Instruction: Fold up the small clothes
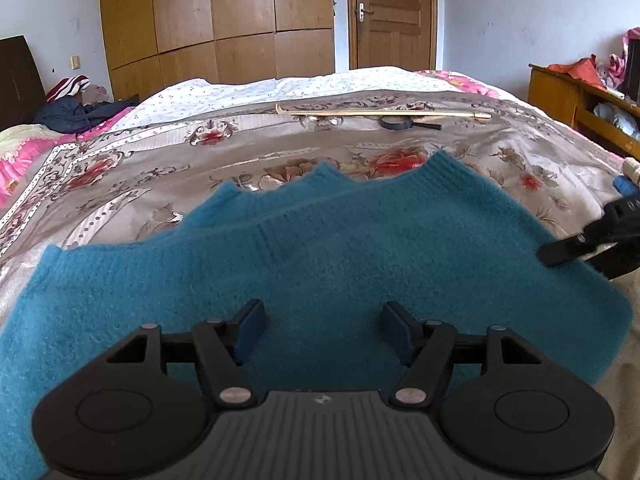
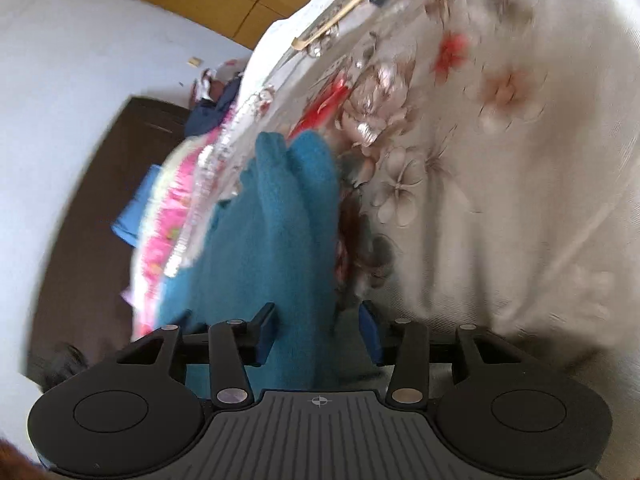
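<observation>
Left tool [image 1: 323, 330] sits open over the soft, floppy sweater [image 1: 320, 264], right tool [image 2: 316, 334] open around its edge, so I'd grab corners.

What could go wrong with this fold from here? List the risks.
1. Both grippers are open: the left gripper hovers over the blue sweater and the right gripper straddles its edge, so a shallow pinch may slip off the fuzzy knit.
2. The right view is blurred; a fast closing could also catch the floral bedspread.
</observation>
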A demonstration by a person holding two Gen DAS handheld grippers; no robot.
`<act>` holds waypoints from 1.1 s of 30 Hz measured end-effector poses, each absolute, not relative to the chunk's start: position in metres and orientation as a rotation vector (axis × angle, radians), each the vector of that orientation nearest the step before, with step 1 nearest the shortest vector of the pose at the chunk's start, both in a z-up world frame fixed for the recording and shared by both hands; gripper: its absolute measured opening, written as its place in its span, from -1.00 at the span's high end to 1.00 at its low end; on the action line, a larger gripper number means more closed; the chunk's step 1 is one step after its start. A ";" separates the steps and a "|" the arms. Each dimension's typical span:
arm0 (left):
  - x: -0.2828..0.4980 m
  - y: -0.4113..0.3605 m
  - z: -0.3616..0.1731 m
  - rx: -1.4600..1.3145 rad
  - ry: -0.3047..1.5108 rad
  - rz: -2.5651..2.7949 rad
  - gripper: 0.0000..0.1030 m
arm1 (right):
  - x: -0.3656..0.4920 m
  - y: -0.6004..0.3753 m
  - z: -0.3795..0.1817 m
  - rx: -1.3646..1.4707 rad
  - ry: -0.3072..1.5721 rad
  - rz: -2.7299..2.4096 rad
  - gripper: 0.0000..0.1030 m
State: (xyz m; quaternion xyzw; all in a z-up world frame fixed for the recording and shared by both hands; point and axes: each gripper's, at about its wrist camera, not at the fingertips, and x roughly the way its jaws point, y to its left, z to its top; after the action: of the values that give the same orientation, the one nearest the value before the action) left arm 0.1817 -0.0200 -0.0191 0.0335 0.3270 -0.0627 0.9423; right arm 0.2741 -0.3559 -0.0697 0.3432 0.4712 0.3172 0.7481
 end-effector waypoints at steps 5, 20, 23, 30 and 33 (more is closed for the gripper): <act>0.186 -0.022 -0.019 0.075 0.679 -0.119 -0.53 | 0.291 -0.323 -0.086 0.822 1.014 0.798 0.12; 0.190 -0.022 -0.030 0.114 0.573 -0.085 -0.58 | 0.193 -0.347 -0.071 0.979 0.899 0.570 0.50; 0.176 -0.021 -0.019 0.144 0.496 -0.067 -0.54 | 0.179 -0.340 -0.058 0.935 0.894 0.510 0.50; 0.161 0.004 -0.034 0.108 0.509 -0.013 -0.50 | 0.161 -0.319 -0.022 0.872 0.905 0.425 0.50; 0.155 -0.002 -0.047 0.148 0.465 -0.010 -0.44 | 0.160 -0.307 -0.006 0.900 0.902 0.407 0.51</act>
State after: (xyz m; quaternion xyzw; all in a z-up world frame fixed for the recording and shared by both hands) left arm 0.1545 -0.0019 -0.0473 0.0734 0.2301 -0.0050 0.9704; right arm 0.1599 -0.3073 -0.0056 0.4172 0.4180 0.1887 0.7846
